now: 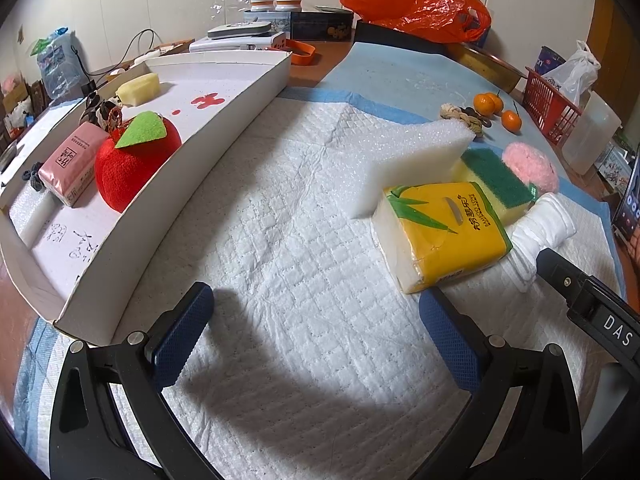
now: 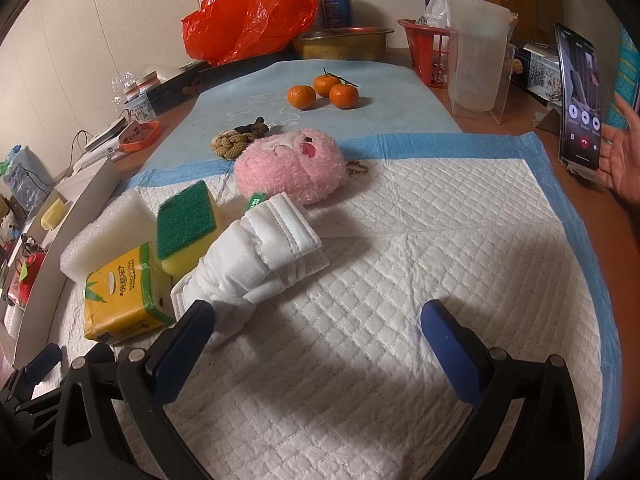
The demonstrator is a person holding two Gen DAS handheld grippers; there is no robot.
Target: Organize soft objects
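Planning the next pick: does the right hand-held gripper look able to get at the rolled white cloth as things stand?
Probably yes. The right hand-held gripper is open and empty, and the rolled white cloth lies uncovered just ahead beside its left finger. The yellow tissue pack crowds one side.

My pads (image 1: 182,336) look like matt, dimpled blue rubber on black plastic. The mat (image 2: 360,360) is quilted white paper-cloth, the tissue pack (image 1: 444,236) glossy yellow film, the plush (image 2: 290,170) fuzzy pink, the foam (image 1: 408,160) grainy white, the bowl (image 2: 342,42) dull brassy metal

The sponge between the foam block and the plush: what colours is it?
The rectangular sponge is yellow with a dark green scouring top, clearest in the right wrist view.
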